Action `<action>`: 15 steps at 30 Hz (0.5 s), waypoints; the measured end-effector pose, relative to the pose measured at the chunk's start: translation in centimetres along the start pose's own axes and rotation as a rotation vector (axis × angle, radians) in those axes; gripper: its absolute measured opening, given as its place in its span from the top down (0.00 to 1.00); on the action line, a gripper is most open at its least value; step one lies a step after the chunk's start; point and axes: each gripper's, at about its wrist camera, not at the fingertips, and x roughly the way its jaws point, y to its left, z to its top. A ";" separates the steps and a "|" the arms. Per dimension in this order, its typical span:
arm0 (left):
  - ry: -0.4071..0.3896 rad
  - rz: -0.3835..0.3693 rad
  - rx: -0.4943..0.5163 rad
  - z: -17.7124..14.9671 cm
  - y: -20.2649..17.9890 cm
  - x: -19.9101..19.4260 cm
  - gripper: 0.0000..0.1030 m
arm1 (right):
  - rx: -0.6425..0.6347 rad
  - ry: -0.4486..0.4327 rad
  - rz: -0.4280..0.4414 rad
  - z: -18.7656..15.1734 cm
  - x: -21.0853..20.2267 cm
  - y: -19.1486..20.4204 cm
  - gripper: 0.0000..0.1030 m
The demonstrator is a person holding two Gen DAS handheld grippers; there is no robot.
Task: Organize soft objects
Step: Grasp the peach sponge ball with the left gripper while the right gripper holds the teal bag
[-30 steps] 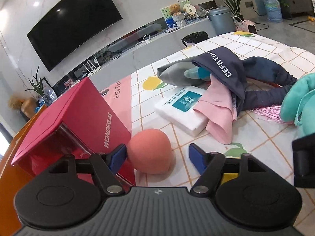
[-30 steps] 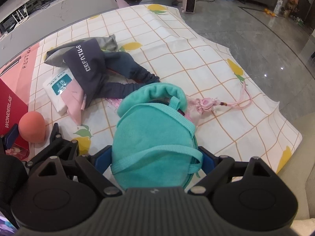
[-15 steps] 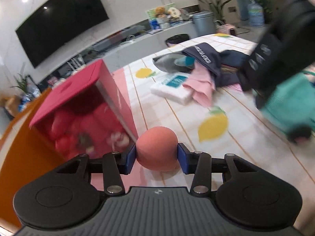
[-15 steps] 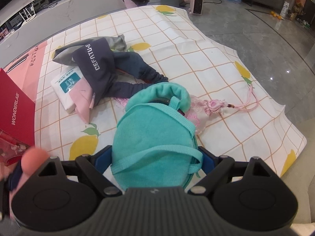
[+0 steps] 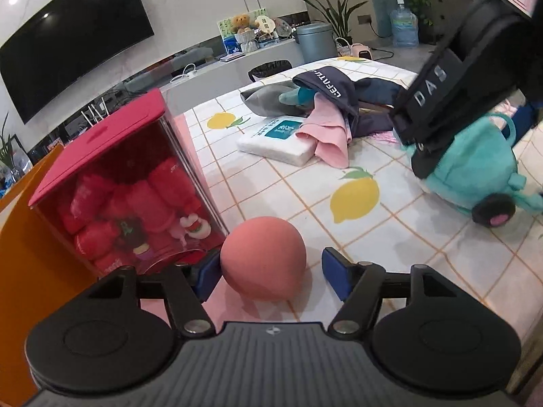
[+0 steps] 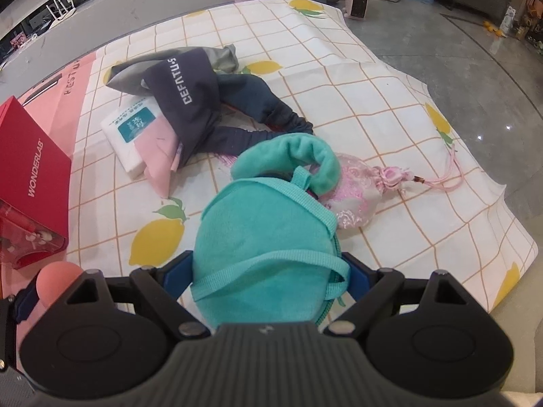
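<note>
Two claws: the left claw (image 5: 271, 276) has just opened off the pink ball (image 5: 263, 259), the right claw (image 6: 268, 279) clamps the teal bag (image 6: 261, 254).

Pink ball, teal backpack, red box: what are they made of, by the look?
Pink ball: probably foam or soft rubber; matte, no glare, seamless.
Teal backpack: plush fleece with woven webbing straps; fuzzy nap and visible strap weave.
Red box: likely matte card lid over clear glossy plastic walls; contents show through with reflections.
</note>
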 end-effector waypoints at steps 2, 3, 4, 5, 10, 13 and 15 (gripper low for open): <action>0.003 0.028 0.000 0.2 -0.1 0.4 0.29 | -0.008 0.004 0.000 0.0 0.1 0.1 0.15; 0.002 0.041 0.001 0.3 -0.1 0.5 0.39 | -0.014 0.004 -0.001 0.0 0.1 0.2 0.15; -0.002 0.056 0.000 0.3 -0.1 0.6 0.41 | -0.021 0.003 -0.001 0.0 0.1 0.3 0.15; -0.003 0.052 -0.006 0.3 0.0 0.6 0.44 | -0.028 0.002 0.001 0.0 0.1 0.4 0.15; 0.004 0.011 -0.085 0.4 1.3 0.2 0.45 | -0.072 -0.013 0.014 -0.3 -0.2 1.2 0.17; 0.033 -0.019 -0.144 0.6 2.5 -0.1 0.45 | -0.108 -0.023 0.069 -0.7 -0.9 1.9 0.18; 0.051 -0.037 -0.182 0.8 3.3 -0.5 0.45 | -0.126 -0.027 0.121 -1.0 -1.4 2.4 0.18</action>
